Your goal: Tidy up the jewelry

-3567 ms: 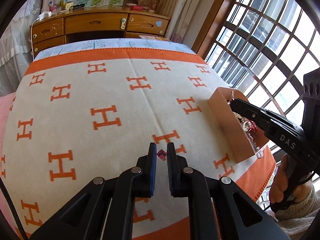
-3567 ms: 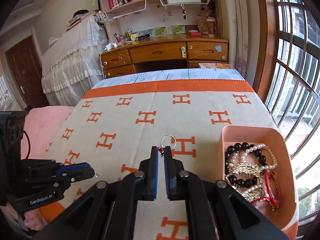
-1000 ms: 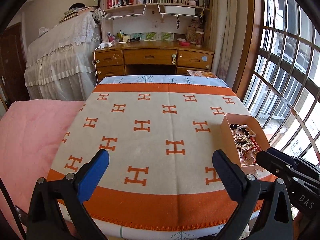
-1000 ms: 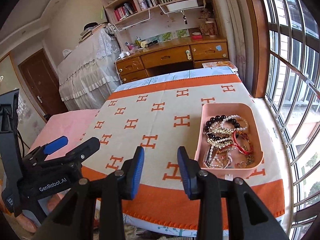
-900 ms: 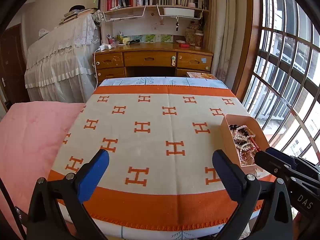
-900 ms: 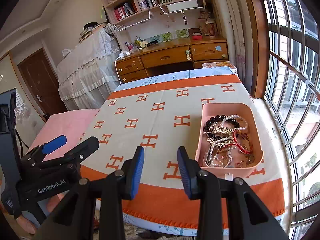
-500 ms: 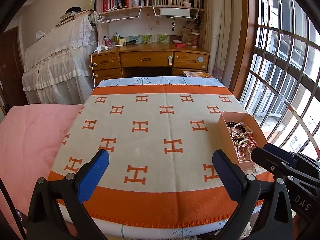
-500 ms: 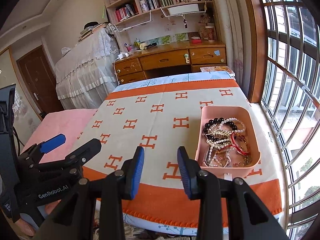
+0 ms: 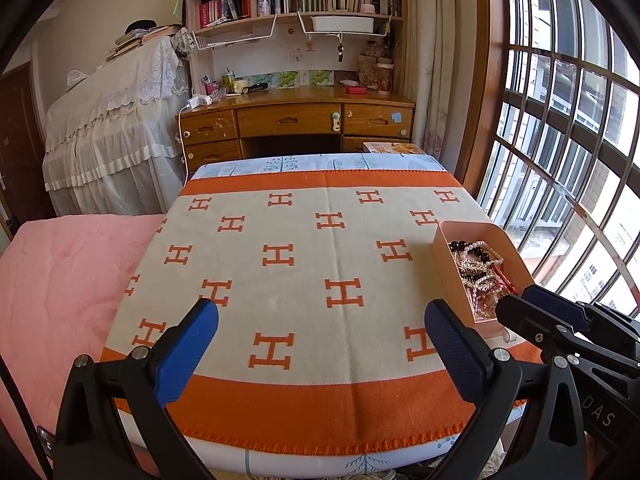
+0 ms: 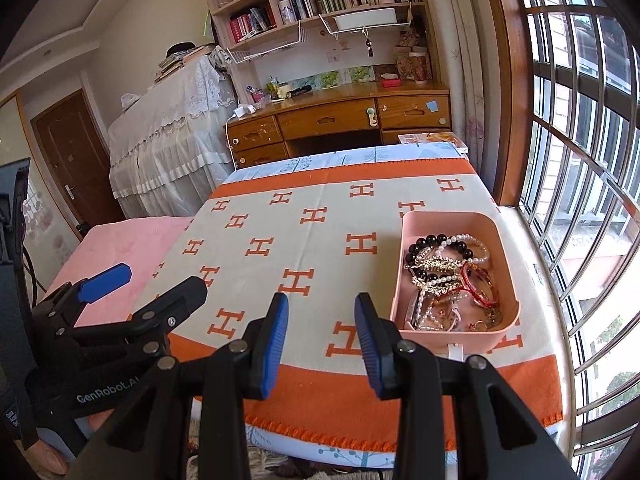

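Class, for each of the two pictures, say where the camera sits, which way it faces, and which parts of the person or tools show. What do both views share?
Left wrist: on the left gripper, facing across the blanket to the desk; its wide-open fingers and the right gripper show.
Right wrist: on the right gripper, facing likewise; its open fingers and the left gripper show.
Shared: blanket, desk, pink tray of jewelry.
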